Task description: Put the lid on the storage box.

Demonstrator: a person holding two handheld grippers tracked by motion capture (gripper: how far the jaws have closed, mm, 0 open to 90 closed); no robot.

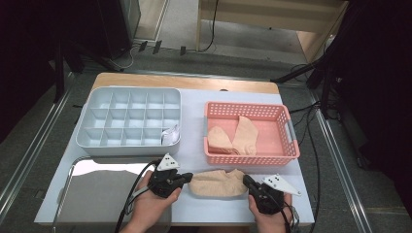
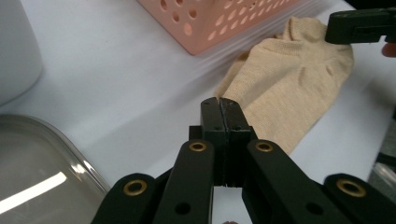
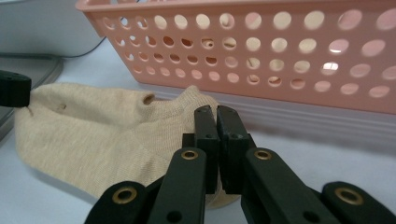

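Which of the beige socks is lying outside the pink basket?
The sock flat on the table between the two grippers, in front of the pink basket. The other socks lie inside it.

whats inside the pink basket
Two beige socks lie in the pink basket, overlapping; whatever sits beneath them is covered.

On the worktop the compartment tray sits at ten o'clock and the basket at two — side by side, apart. Two socks lie in the basket. A single sock lies at six, just before the basket, between the left tongs at its seven-o'clock side and the right tongs at five. A lid lies at eight, before the tray.
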